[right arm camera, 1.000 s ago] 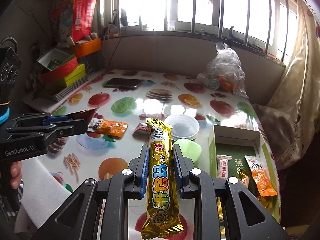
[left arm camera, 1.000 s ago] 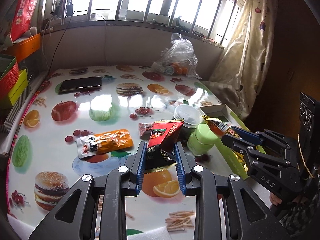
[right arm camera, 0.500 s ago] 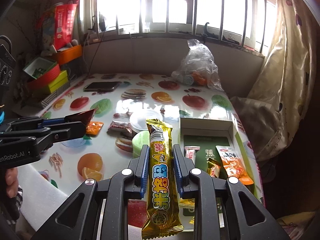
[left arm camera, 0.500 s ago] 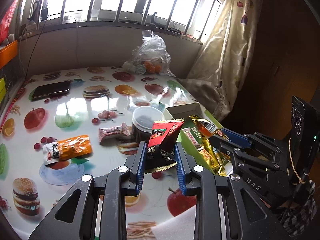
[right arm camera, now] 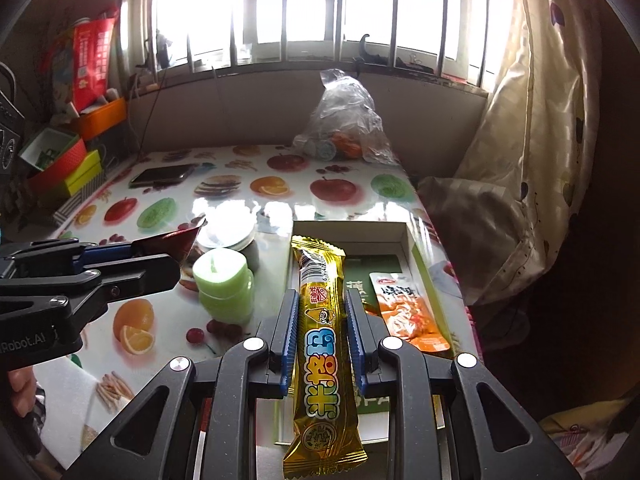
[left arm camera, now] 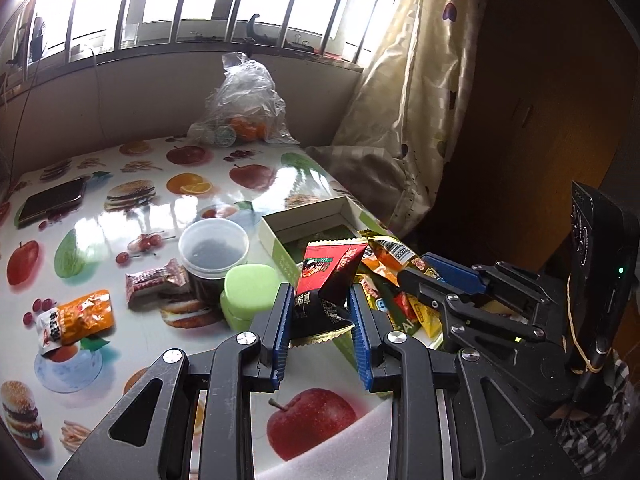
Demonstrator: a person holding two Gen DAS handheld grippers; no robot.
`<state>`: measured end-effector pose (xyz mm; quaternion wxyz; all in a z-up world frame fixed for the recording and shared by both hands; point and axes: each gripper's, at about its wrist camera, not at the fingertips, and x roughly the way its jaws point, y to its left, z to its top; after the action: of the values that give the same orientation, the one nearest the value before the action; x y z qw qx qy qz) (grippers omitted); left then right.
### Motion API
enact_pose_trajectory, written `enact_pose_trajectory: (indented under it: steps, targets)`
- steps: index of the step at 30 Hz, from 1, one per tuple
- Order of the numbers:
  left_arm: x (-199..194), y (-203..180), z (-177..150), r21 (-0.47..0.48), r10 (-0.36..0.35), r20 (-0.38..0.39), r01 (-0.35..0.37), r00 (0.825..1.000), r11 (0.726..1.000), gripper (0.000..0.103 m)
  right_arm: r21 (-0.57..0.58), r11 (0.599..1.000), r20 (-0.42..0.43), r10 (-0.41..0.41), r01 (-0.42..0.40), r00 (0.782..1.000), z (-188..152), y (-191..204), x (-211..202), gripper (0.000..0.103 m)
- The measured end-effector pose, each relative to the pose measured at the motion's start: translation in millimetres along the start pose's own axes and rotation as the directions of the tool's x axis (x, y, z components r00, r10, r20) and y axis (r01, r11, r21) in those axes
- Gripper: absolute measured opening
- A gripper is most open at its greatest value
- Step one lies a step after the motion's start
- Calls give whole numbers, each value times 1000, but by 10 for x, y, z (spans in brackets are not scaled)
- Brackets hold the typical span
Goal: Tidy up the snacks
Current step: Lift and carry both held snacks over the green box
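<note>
My left gripper (left arm camera: 320, 304) is shut on a red and black snack packet (left arm camera: 326, 280), held over the near left edge of the open green box (left arm camera: 280, 236). The box holds several snack packets (left arm camera: 404, 308). My right gripper (right arm camera: 320, 308) is shut on a long yellow snack bar (right arm camera: 322, 320) and hovers above the same box (right arm camera: 404, 236), where an orange packet (right arm camera: 408, 312) lies. In the left wrist view the right gripper (left arm camera: 424, 272) juts in from the right over the box. The left gripper (right arm camera: 160, 260) shows at the left of the right wrist view.
On the fruit-print table (left arm camera: 132, 208) lie an orange packet (left arm camera: 76, 318) and a pink packet (left arm camera: 154, 280). A clear tub (left arm camera: 212, 246) and a green jar (left arm camera: 248, 294) stand left of the box. A phone (left arm camera: 52, 202) and plastic bag (left arm camera: 244, 108) sit farther back.
Both grippers have moved to the right with their snacks, from over the table to over the green box. The box now fills more of both views.
</note>
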<state>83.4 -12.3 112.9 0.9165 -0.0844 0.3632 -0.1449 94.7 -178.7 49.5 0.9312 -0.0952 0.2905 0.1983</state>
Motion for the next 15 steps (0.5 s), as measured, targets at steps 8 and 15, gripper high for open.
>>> enact_pose_trajectory:
  steps: [8,15]
  targets:
    - [248,-200,6,28,-15,-29,16,999,999,29,39,998,-22,-41,42,999,-104,-250,74,22]
    - [473,-355,-65,48,-12,-59,15,998,999,29,67,996,-49,-59,62,997,-181,-413,182,22]
